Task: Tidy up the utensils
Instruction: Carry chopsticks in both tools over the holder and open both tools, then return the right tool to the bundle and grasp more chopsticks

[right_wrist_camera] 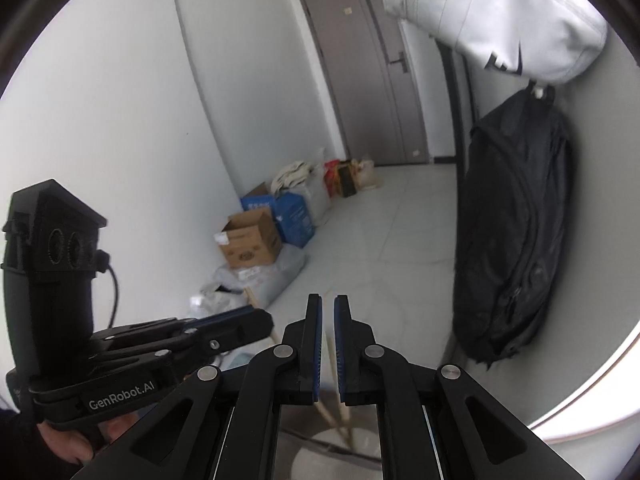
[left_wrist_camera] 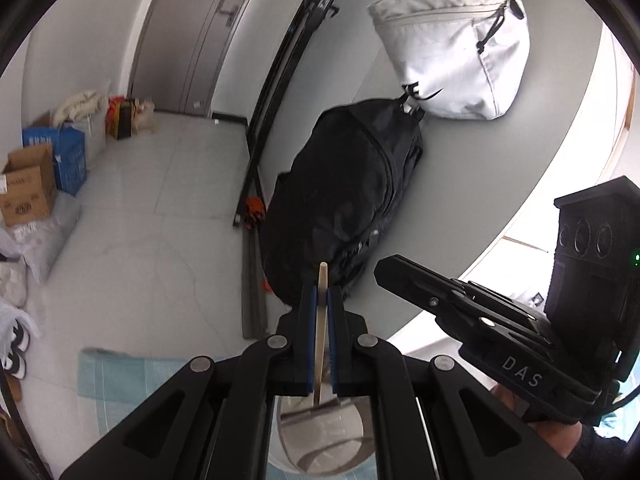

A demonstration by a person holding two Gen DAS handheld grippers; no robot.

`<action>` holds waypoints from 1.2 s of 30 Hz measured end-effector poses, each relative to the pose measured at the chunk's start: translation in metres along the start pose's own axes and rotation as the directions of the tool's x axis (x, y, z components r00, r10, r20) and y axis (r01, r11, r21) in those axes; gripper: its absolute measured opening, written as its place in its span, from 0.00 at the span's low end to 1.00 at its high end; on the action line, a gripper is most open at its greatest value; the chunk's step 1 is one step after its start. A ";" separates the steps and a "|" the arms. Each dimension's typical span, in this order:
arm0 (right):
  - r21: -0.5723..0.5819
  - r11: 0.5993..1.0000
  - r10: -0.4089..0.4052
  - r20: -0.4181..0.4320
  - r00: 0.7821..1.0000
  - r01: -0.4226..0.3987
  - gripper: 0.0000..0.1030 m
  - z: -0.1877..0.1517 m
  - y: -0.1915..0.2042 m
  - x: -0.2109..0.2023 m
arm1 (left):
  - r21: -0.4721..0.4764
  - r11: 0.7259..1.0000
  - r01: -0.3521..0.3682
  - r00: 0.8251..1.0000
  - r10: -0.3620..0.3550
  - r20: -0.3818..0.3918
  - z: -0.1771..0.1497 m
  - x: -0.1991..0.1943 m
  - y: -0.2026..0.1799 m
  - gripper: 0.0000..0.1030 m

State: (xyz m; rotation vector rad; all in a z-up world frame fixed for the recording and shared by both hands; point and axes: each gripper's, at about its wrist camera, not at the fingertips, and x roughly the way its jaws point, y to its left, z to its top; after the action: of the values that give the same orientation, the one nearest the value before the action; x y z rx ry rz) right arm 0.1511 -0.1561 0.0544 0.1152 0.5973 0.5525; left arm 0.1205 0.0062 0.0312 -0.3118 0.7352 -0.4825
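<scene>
My left gripper point(left_wrist_camera: 320, 294) is shut on a pale wooden chopstick point(left_wrist_camera: 321, 320) that stands upright between the blue pads, its lower end over a round grey-white holder point(left_wrist_camera: 320, 440). The right gripper point(left_wrist_camera: 404, 276) shows in this view at the right, pointing left. In the right wrist view my right gripper point(right_wrist_camera: 328, 304) has its jaws nearly closed, a thin wooden stick point(right_wrist_camera: 330, 364) in the narrow gap; I cannot tell if it is gripped. Wooden sticks point(right_wrist_camera: 344, 420) lean in the holder point(right_wrist_camera: 332, 452) below. The left gripper point(right_wrist_camera: 256, 320) shows at the left with its chopstick point(right_wrist_camera: 253, 298).
A black backpack point(left_wrist_camera: 340, 200) and a white bag point(left_wrist_camera: 452, 48) hang on the grey wall. Cardboard and blue boxes point(right_wrist_camera: 264, 228) and bags lie along the floor by a grey door point(right_wrist_camera: 372, 72). A light blue cloth point(left_wrist_camera: 132, 376) lies under the holder.
</scene>
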 end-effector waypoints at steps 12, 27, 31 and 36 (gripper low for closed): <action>0.153 0.988 0.027 0.029 0.999 -0.031 0.49 -0.023 -0.013 -0.039 | -0.006 0.986 -0.166 0.985 0.166 0.056 -0.012 -0.038 -0.008 0.52; 0.119 0.990 -0.087 0.067 0.994 0.078 0.79 -0.049 0.023 -0.091 | -0.013 0.960 -0.280 0.953 0.279 0.113 -0.038 -0.072 -0.022 0.74; 0.084 0.989 -0.126 0.069 0.990 0.120 0.84 -0.061 0.036 -0.100 | -0.010 0.953 -0.301 0.947 0.300 0.116 -0.051 -0.077 -0.025 0.74; 0.052 0.986 -0.162 0.071 0.984 0.158 0.92 -0.082 0.047 -0.107 | 0.000 0.935 -0.355 0.927 0.352 0.127 -0.074 -0.081 -0.025 0.74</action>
State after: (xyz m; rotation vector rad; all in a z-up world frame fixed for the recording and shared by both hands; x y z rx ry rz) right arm 0.0097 -0.1761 0.0521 0.1297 0.5407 0.3769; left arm 0.0091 0.0196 0.0354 -0.1797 0.6449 -0.1271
